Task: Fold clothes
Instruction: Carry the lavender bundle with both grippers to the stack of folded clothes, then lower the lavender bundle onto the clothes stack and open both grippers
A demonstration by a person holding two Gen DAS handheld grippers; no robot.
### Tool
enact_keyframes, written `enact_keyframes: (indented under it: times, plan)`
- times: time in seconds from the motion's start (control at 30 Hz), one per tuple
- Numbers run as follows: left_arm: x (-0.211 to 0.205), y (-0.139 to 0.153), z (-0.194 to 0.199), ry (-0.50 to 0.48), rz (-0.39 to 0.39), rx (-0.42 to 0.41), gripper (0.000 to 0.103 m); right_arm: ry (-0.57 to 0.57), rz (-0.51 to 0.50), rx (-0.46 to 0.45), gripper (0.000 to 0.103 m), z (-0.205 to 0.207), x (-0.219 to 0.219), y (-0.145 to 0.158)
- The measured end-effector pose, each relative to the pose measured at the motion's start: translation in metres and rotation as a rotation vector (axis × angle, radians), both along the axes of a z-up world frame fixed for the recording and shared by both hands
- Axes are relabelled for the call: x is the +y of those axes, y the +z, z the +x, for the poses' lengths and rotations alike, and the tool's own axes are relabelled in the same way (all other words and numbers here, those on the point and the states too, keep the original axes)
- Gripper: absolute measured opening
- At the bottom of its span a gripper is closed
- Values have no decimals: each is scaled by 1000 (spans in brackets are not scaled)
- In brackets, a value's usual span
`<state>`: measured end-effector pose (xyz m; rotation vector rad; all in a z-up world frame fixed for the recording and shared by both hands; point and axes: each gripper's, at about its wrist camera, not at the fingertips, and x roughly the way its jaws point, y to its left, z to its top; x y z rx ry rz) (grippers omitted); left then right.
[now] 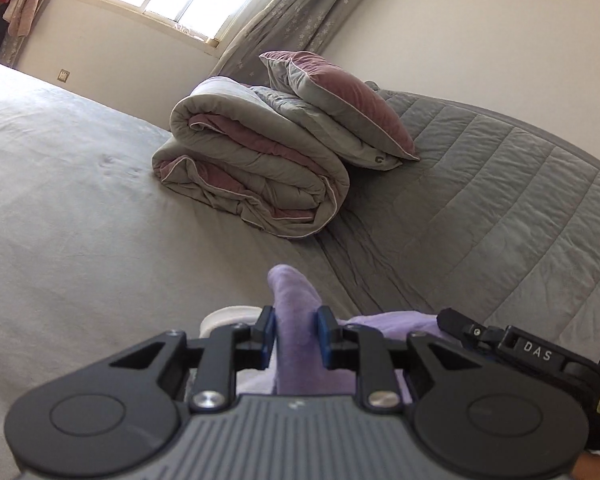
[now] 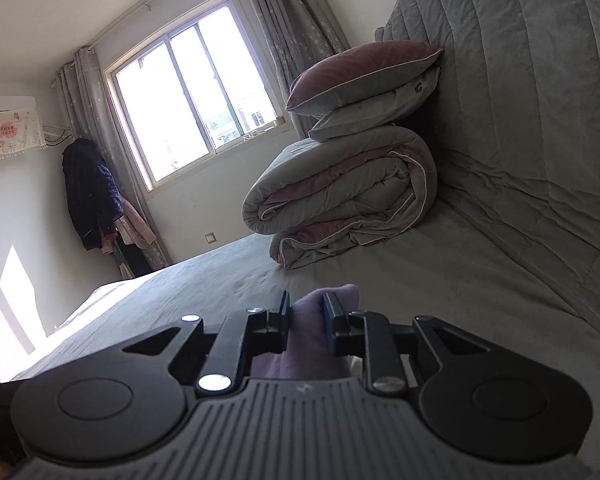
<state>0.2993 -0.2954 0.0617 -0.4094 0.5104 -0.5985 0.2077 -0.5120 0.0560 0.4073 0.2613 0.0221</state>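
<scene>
Left wrist view: both grippers pinch a lilac garment [image 1: 296,320] over the bed [image 1: 80,200].
The left gripper's [image 1: 296,330] jaws clamp a raised fold; the right gripper's [image 2: 306,322] jaws clamp the same cloth.

left claw [image 1: 296,334] pinching lilac garment [image 1: 294,320], grey bed [image 1: 80,200]

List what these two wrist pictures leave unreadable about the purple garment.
- Left wrist view: purple garment mostly hidden behind the left gripper; its type and shape are unclear.
- Right wrist view: only a pinched bunch shows in the right gripper; its body covers the rest.
</scene>
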Motion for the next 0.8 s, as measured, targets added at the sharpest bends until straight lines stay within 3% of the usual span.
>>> enact_keyframes:
  times: [0.03, 0.1, 0.13, 0.23, 0.37, 0.53, 0.67, 0.8]
  plan:
    - [0, -2, 2, 18, 14, -4, 39, -16, 3, 9, 26, 1, -2, -5]
    - [4, -2, 3, 47, 25, -2, 43, -47, 4, 21, 52, -3, -6, -11]
    - [6, -2, 2, 51, 25, 2, 44, -56, -5, 22, 54, -6, -7, -12]
    - [12, 2, -5, 58, 20, -10, 44, -71, -25, 18, 54, -17, -10, -10]
    - [17, 14, -28, 43, 5, -88, 44, -74, -54, -34, 54, -37, -5, 1]
    - [13, 22, -50, -20, 7, -142, 41, -48, -155, -76, 50, -52, 18, 11]
    - [-1, 12, -51, -82, 88, -120, 37, 2, -247, -68, 40, -53, 38, 6]
    - [-16, -3, -46, -95, 203, -92, 35, 1, -311, 37, 29, -35, 44, -13]
